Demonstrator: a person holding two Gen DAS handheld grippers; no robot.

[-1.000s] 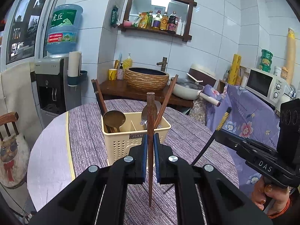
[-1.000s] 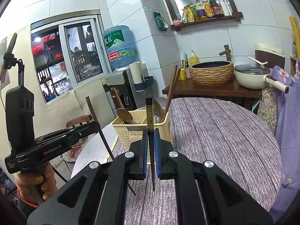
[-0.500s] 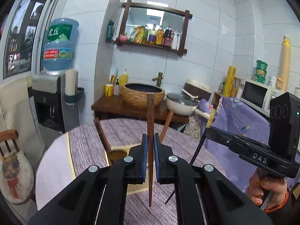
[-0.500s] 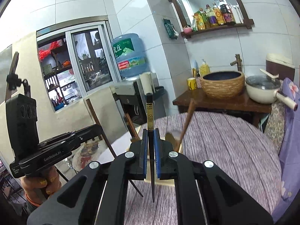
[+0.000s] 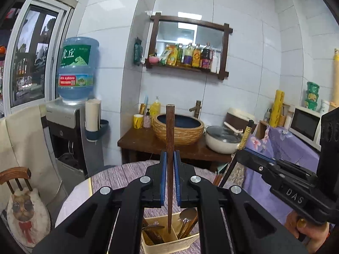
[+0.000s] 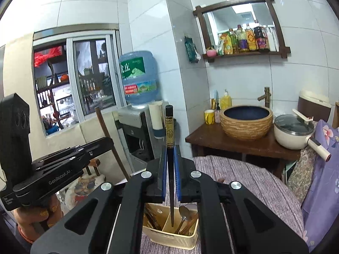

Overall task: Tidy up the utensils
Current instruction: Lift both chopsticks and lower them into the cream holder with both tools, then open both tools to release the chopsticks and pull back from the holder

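Observation:
My left gripper (image 5: 169,180) is shut on a brown wooden chopstick (image 5: 170,131), held upright with its tip over the cream utensil basket (image 5: 169,243). My right gripper (image 6: 170,175) is shut on a black chopstick with a gold band (image 6: 169,127), its tip hanging over the same basket (image 6: 169,236). The basket holds spoons and wooden utensils in its compartments. Each gripper shows in the other's view: the right one (image 5: 254,160) at right, the left one (image 6: 91,148) at left.
The basket stands on a round table with a purple striped cloth (image 6: 243,175). Behind it are a wooden side table with a woven basin (image 5: 179,130) and a white pot (image 5: 222,140), and a water dispenser (image 5: 70,127) at left. A chair (image 5: 23,201) stands at lower left.
Both grippers have risen and moved forward over the basket, so it has dropped from mid-view to the bottom edge. Both chopsticks stay clamped, tips now above the basket's compartments.

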